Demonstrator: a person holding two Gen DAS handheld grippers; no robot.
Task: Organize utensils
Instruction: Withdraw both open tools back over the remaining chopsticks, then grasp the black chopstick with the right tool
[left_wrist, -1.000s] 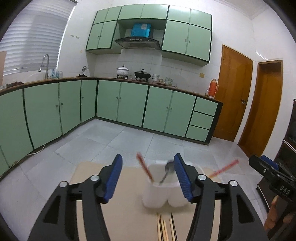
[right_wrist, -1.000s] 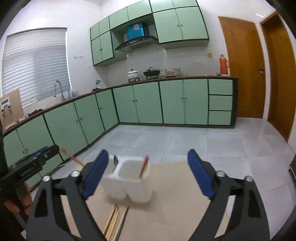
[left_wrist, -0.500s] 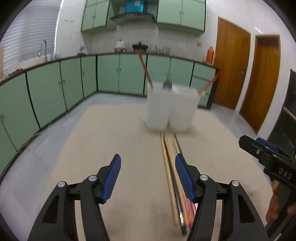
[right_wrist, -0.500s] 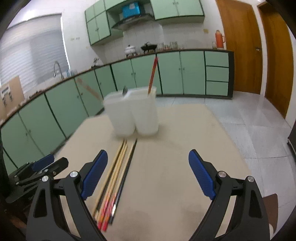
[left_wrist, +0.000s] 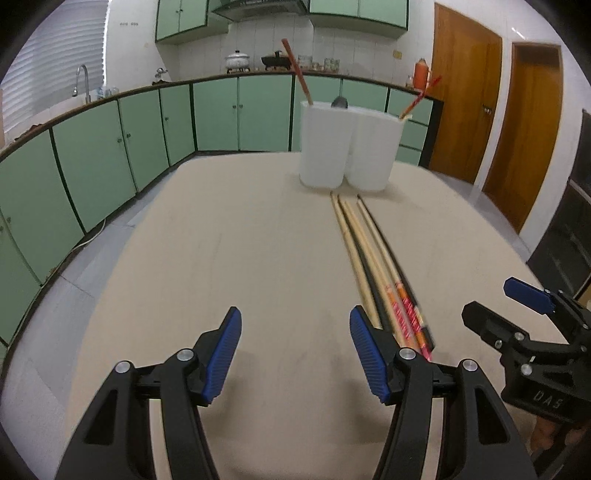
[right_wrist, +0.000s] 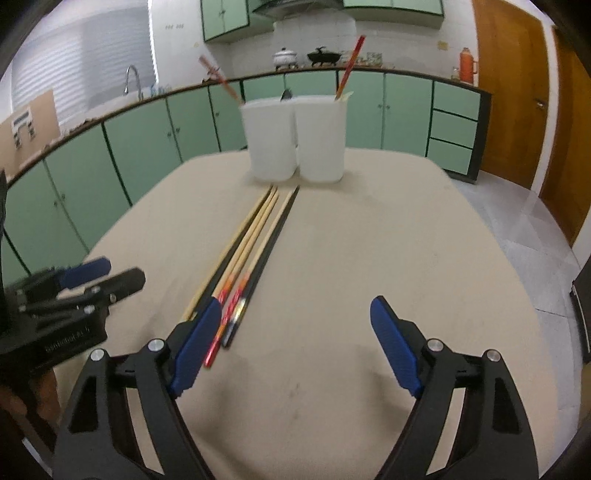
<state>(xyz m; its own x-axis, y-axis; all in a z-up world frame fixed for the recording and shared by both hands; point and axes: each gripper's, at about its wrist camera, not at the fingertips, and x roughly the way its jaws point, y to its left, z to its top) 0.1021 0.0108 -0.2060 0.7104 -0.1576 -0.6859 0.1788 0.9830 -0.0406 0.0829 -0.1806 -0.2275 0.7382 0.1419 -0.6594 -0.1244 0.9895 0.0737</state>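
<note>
Several chopsticks (left_wrist: 373, 254) (right_wrist: 251, 251), wooden, black and red-ended, lie side by side on the beige table, pointing at a white two-cup holder (left_wrist: 347, 144) (right_wrist: 295, 138) at the far end. The holder has a red chopstick in each cup and a spoon between them. My left gripper (left_wrist: 295, 350) is open and empty just left of the chopsticks' near ends; its right finger overlaps them. My right gripper (right_wrist: 295, 347) sits just right of those ends with its jaws closing and nothing between them. Each gripper shows at the edge of the other's view.
The beige table (left_wrist: 229, 258) drops off to a grey tiled floor on both sides. Green cabinets (left_wrist: 110, 155) line the walls, with a sink at left. Two wooden doors (left_wrist: 465, 110) stand at right. A dark appliance is at the far right edge.
Both grippers have come down toward the table, and the views tilted from the kitchen walls onto the tabletop. The chopsticks' near ends now lie beside both grippers. The right jaws narrowed slightly.
</note>
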